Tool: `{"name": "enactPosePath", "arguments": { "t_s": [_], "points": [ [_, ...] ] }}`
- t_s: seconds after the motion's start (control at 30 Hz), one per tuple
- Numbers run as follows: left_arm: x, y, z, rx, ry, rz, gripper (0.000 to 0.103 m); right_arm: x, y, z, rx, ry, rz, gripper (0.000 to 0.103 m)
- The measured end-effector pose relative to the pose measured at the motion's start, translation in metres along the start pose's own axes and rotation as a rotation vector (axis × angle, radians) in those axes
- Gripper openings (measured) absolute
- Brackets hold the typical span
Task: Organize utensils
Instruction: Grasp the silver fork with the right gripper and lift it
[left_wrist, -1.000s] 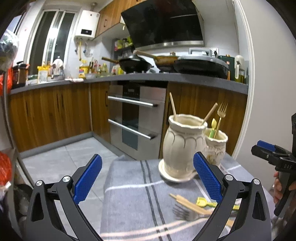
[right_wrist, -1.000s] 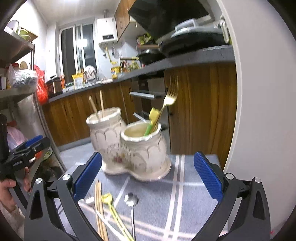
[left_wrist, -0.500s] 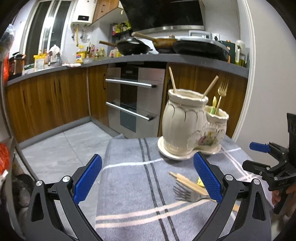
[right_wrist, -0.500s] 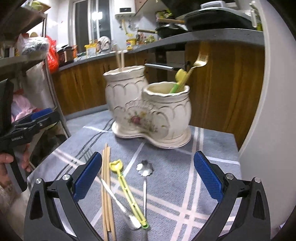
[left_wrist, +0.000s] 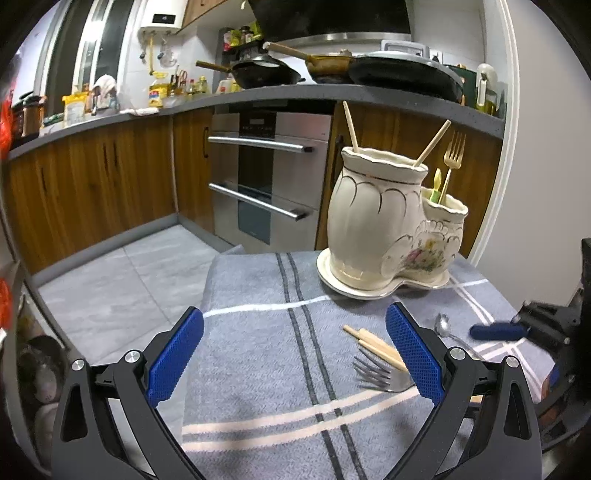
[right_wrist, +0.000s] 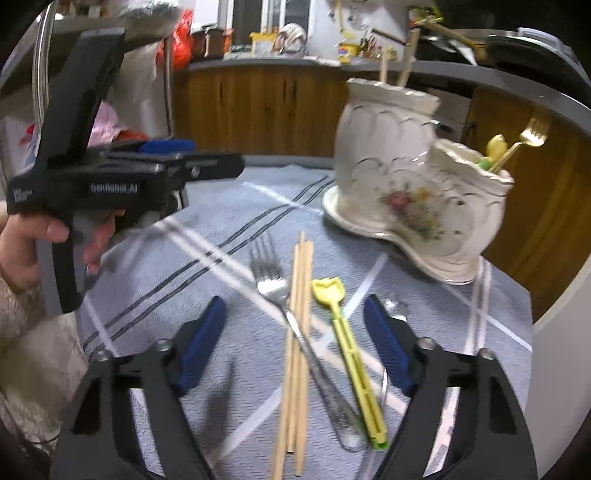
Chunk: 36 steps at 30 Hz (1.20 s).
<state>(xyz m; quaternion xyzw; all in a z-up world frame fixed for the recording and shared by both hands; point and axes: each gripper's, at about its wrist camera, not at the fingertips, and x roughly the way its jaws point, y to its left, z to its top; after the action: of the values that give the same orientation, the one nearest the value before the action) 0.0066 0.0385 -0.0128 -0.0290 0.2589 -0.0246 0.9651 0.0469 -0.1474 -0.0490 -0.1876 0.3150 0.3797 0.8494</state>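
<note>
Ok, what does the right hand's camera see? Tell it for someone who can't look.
The open right gripper hovers over wooden chopsticks, a silver fork and a yellow utensil on a grey striped cloth. A cream two-pot holder stands behind.

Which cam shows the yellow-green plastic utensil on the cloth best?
Right wrist: the yellow-green utensil lies full length between the open right gripper's fingers, beside the chopsticks. In the left wrist view it is hidden behind the left gripper's finger.
</note>
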Motion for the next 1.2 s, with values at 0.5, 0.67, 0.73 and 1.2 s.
{"name": "enactPosePath", "arguments": {
  "t_s": [0.5,0.67,0.73,1.2],
  "points": [
    [-0.007,0.024,0.006,-0.103,-0.037,-0.026,0.098,0.069,0.019,0.043,0.026,0.131,0.016,0.041],
    [-0.008,0.031,0.007,-0.119,-0.041,-0.031,0.098,0.074,0.016,0.046,0.048,0.146,0.010,0.024],
    [-0.008,0.031,0.007,-0.122,-0.040,-0.036,0.098,0.072,0.014,0.045,0.050,0.138,0.008,0.022],
    [-0.008,0.020,0.006,-0.085,-0.035,-0.040,0.098,-0.023,-0.019,0.040,0.162,-0.119,0.009,0.020]
  ]
}}
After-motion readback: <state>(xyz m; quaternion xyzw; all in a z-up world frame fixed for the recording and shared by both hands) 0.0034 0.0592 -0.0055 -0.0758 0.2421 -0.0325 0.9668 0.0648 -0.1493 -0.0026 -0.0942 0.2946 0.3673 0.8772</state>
